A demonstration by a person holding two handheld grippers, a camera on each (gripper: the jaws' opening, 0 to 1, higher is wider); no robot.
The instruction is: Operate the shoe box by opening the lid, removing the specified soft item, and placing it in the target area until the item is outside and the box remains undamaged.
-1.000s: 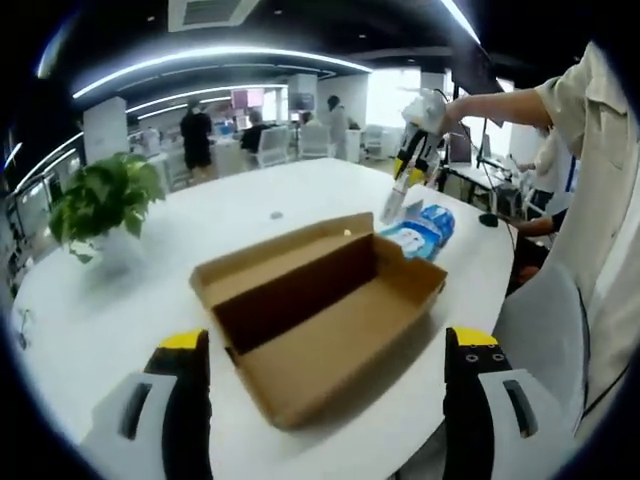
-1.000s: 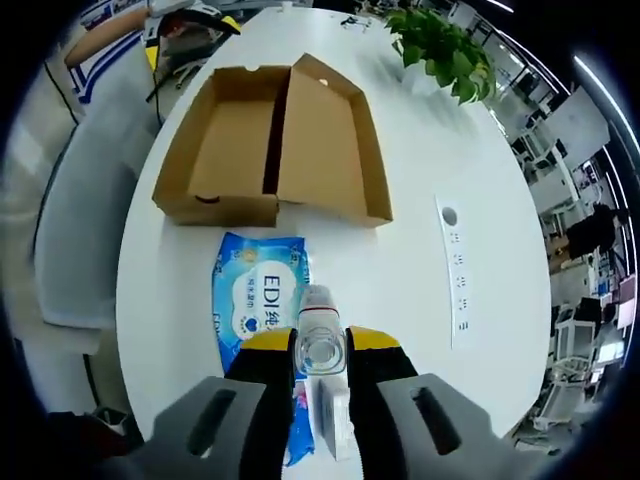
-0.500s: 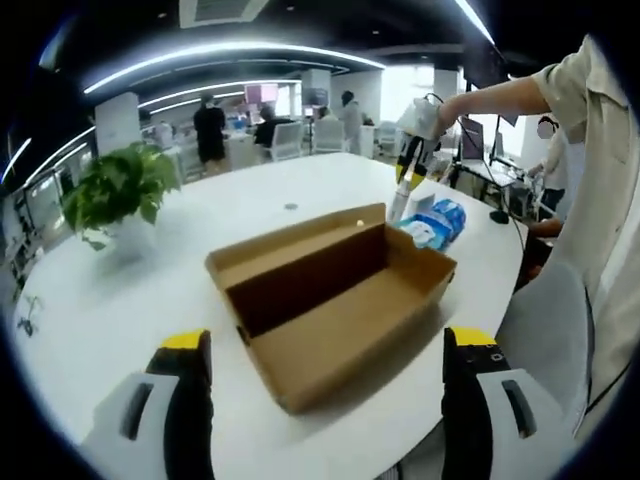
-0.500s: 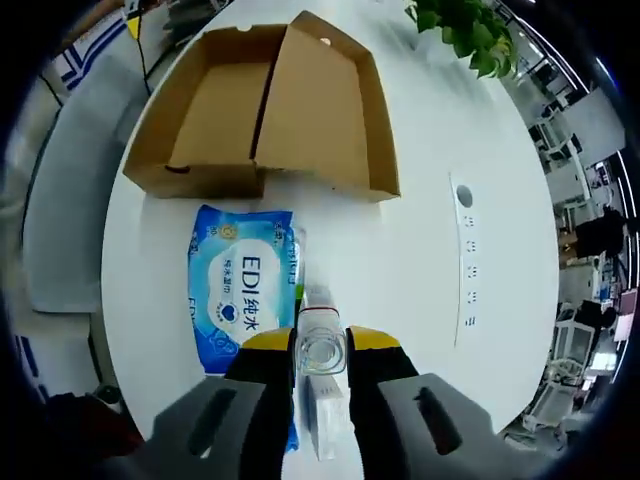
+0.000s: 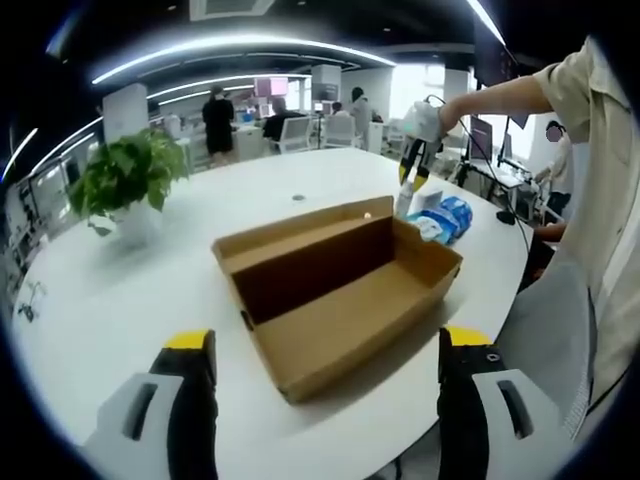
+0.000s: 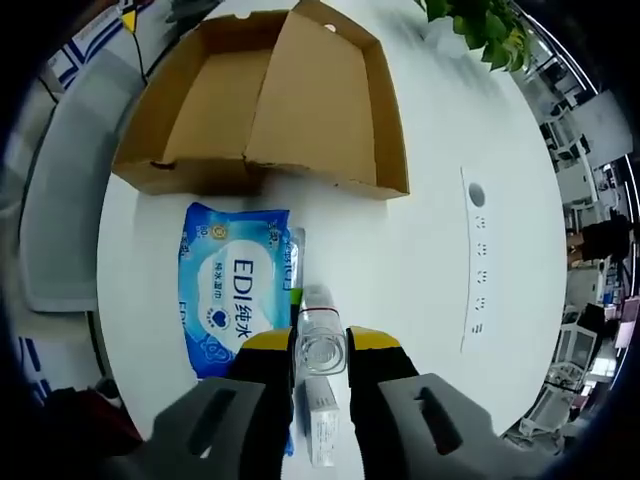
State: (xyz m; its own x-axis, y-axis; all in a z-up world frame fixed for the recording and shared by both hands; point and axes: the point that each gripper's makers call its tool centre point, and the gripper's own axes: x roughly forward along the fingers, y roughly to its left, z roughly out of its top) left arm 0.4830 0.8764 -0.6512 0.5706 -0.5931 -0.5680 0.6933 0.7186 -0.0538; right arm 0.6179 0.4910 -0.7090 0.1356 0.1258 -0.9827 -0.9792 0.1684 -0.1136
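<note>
An open brown cardboard shoe box (image 5: 340, 295) lies on the white table, its lid folded back and its inside bare. My left gripper (image 5: 327, 342) hangs open in front of it, jaws wide apart with nothing between them. In the right gripper view the box (image 6: 270, 110) is at the top, and a blue wet-wipes pack (image 6: 232, 300) lies flat on the table just outside it. My right gripper (image 6: 321, 340) is shut on a small clear bottle (image 6: 320, 340) above the table beside the pack. From the left gripper view, the right gripper (image 5: 410, 185) hovers beyond the box, over the pack (image 5: 445, 218).
A small white carton (image 6: 320, 432) lies on the table under the right gripper. A socket strip (image 6: 474, 255) is set into the tabletop. A potted plant (image 5: 130, 180) stands at the far left. A grey chair (image 6: 60, 200) and a person's sleeve (image 5: 600, 180) are at the table's edge.
Both cameras shifted a little. The right gripper, still holding the bottle, has drifted over the table beside the wipes pack. The left gripper stays open and the box has not moved.
</note>
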